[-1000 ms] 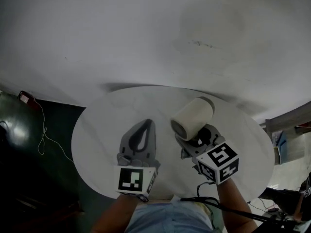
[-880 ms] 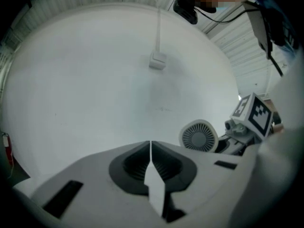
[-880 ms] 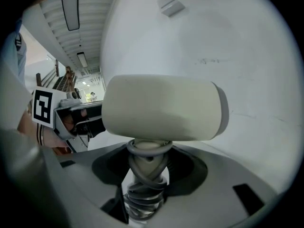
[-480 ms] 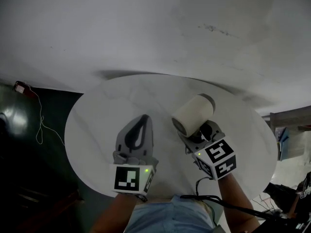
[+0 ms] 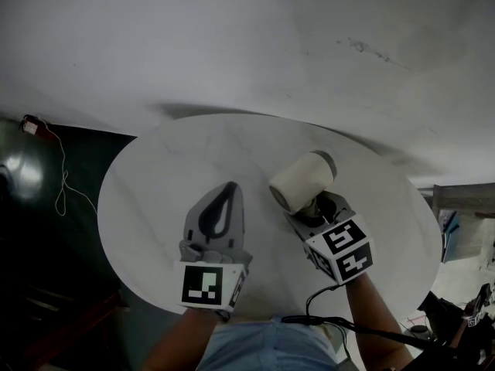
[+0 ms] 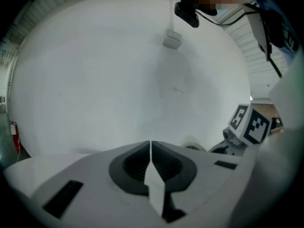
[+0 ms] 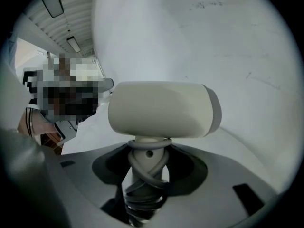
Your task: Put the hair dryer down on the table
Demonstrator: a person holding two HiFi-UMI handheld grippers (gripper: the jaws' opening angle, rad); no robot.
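Observation:
A cream hair dryer (image 5: 302,182) with its grey cord wound round the handle is held above the round white table (image 5: 155,184). My right gripper (image 5: 313,211) is shut on the handle, the barrel (image 7: 161,109) lying crosswise over the jaws. To its left, my left gripper (image 5: 226,199) hovers over the table, its jaws closed together with nothing between them. In the left gripper view its tips (image 6: 150,148) meet, and the right gripper's marker cube (image 6: 249,122) shows at the right.
The table stands against a pale wall (image 5: 232,45). Left of it the floor is dark, with a thin white cable (image 5: 66,199) and a small red item (image 5: 31,124). Clutter and cables lie at the lower right (image 5: 456,323).
The view shifted a little and both grippers sit slightly further over the table. The hair dryer stays in the right gripper's hold, moved slightly left and down.

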